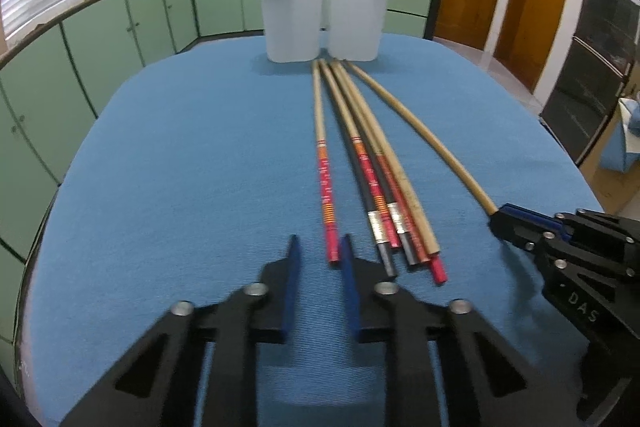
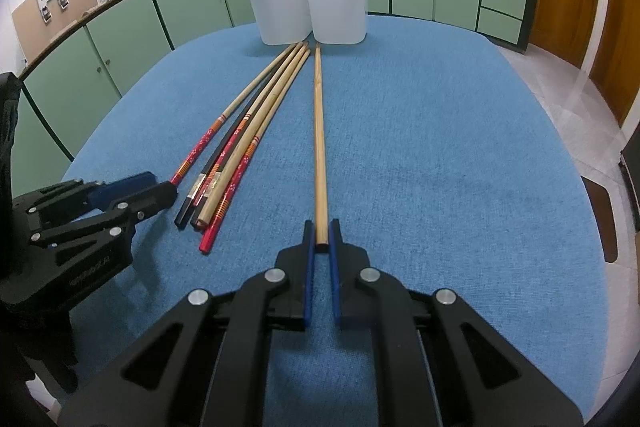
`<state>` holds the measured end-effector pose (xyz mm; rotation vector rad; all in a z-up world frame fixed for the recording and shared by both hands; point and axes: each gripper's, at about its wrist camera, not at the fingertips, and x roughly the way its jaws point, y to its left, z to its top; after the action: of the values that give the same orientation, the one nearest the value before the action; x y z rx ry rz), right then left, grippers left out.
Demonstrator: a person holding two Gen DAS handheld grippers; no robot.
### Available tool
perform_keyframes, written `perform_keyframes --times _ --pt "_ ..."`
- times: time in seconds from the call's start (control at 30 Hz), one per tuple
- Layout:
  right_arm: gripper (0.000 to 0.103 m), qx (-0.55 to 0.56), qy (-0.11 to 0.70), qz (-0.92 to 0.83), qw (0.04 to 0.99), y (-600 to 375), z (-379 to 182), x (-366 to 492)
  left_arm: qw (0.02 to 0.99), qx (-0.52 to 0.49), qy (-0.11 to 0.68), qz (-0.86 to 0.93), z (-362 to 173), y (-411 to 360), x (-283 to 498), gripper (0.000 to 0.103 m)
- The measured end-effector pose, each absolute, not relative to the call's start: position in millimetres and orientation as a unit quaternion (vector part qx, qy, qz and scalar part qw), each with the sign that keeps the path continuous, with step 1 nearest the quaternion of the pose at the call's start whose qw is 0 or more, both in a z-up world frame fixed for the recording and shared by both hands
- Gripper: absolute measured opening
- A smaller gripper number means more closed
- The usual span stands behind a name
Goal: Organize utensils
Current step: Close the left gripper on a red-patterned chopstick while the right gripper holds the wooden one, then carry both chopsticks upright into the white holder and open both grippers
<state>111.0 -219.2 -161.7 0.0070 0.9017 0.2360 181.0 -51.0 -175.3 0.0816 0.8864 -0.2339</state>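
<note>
Gripping the near end of a plain wooden chopstick [image 2: 319, 147], the right tongs [image 2: 321, 227] are closed on it. Just beside them, the left tongs [image 1: 319, 247] stand narrowly apart in their own view, pinching nothing there. Five more chopsticks [image 1: 360, 163] lie ahead on the counter [image 1: 180, 167]. Beyond all the tips stands the white holder [image 1: 324, 15]; nearly everything remains to sort.

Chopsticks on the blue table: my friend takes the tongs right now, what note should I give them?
Left tongs: open, tips either side of the near end of the red chopstick, not squeezing.
Right tongs: shut on the near end of the plain wooden chopstick.
Other chopsticks: bunched between those two, tips toward the white holder.
Done: no chopstick shows in the holder.
To do: put them all in.
</note>
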Motion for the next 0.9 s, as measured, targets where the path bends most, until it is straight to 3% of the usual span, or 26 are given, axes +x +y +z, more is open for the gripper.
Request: perform_keyframes --times 0.1,0.37,0.9 --pt "0.006 0.008 0.432 0.118 0.894 -220.3 -160.8 109.7 0.896 0.045 0.426 -0.117 -175.0 -54.2 179.5 0.006" --pt "0.006 0.007 0.402 0.121 0.908 -222.6 -140.1 101.8 0.905 0.034 0.406 -0.119 -156.5 -47.8 170.7 0.006" --pt "0.006 0.014 0.306 0.143 0.941 -247.7 -36.9 113.3 0.954 0.021 0.272 -0.124 -40.2 -24.4 167.3 0.005"
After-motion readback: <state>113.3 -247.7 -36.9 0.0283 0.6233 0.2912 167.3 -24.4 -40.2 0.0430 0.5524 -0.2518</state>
